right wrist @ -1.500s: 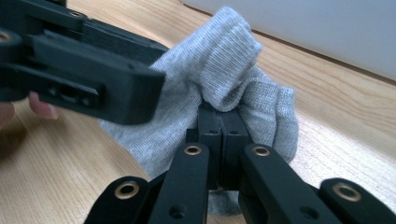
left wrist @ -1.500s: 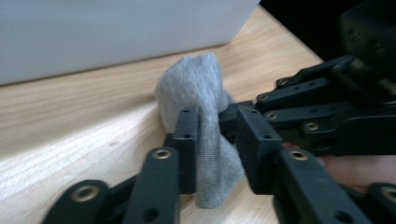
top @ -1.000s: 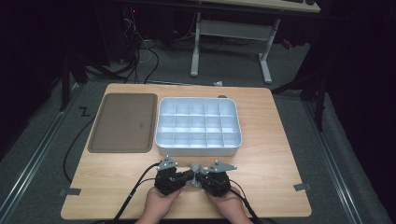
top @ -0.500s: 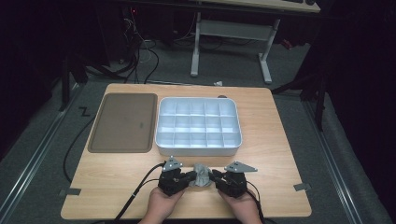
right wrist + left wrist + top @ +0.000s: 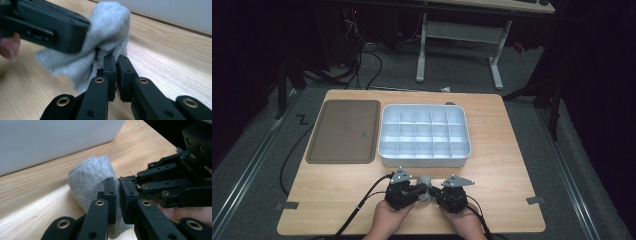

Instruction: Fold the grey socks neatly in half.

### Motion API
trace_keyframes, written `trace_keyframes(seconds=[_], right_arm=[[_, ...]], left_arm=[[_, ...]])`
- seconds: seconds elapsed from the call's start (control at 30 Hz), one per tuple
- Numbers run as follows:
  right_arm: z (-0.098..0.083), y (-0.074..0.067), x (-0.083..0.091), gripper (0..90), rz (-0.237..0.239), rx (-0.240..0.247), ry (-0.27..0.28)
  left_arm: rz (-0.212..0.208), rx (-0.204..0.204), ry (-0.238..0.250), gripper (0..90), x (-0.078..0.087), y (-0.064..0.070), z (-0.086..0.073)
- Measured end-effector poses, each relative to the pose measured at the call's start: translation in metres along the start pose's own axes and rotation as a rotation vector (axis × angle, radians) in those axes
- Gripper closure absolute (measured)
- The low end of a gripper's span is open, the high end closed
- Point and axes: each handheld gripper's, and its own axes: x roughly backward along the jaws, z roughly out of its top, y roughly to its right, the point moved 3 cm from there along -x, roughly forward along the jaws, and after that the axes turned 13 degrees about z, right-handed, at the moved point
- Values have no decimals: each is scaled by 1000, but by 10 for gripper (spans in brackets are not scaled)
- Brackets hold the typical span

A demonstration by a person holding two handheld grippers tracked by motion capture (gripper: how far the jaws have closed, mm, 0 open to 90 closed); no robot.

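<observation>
The left tool [image 5: 416, 192] is pinching a grey sock [image 5: 425, 181] at one edge, its pads pressed together on the fabric in the left gripper view [image 5: 117, 200]. The right tool [image 5: 438, 194] is pinching the same sock from the opposite side, having just been closing its jaws on the cloth; in the right gripper view [image 5: 116, 75] its pads are gripping a fold. The sock [image 5: 92, 180] is bunching up between the two tools, sitting on the worktop [image 5: 512, 165] just ahead of both tips. Its long axis cannot be told, as it is crumpled into a rounded hump [image 5: 110, 32]. The white compartment box [image 5: 424, 132] is lying beyond the tools, apart from the sock.
</observation>
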Motion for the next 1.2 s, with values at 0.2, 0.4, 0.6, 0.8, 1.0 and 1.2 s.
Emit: trace_keyframes(seconds=[0.2, 0.4, 0.6, 0.8, 1.0, 1.2], right_arm=[[0, 2, 0, 862, 13, -6, 1], [-2, 7, 13, 825, 10, -60, 11], [10, 10, 33, 750, 21, -91, 88], [22, 14, 27, 671, 66, -165, 132], [17, 19, 18, 729, 43, -166, 83], [15, 20, 15, 840, 15, -127, 45]], left_arm=[[-8, 11, -11, 842, -8, 0, -1], [-6, 1, -22, 844, -12, 2, -3], [-8, -23, -21, 843, -14, 7, -3], [-11, -39, -17, 843, -15, 11, -4], [-21, -45, -8, 823, -16, 12, -4], [-78, -32, 13, 708, -13, 15, -4]])
